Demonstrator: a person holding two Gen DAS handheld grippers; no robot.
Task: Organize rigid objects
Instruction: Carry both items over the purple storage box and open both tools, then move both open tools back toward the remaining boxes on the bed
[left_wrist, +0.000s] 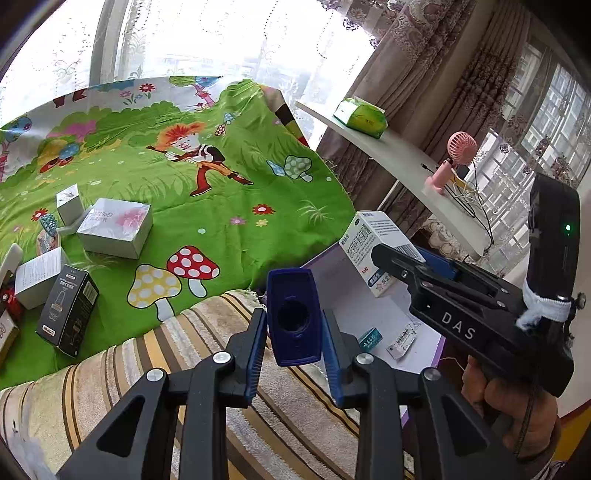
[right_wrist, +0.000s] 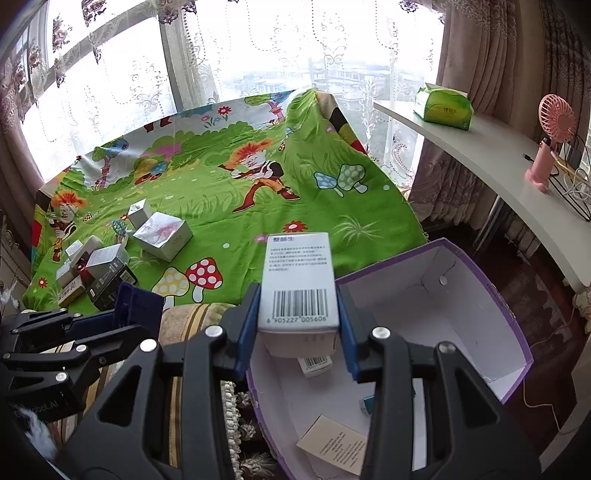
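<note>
Left tool (left_wrist: 294, 332) grips blue case (left_wrist: 293, 317); right tool (right_wrist: 298, 314) clamps white carton (right_wrist: 297, 280) over purple box (right_wrist: 513, 325).

Glossy cardboard medicine box (right_wrist: 297, 282), matt blue plastic case (left_wrist: 293, 315), printed cloth (left_wrist: 221, 206).

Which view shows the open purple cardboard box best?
The right wrist view: the purple cardboard box shows its white inside, walls and small packets on its floor. The left wrist view shows only part of its floor, behind the white medicine carton and right gripper.
</note>
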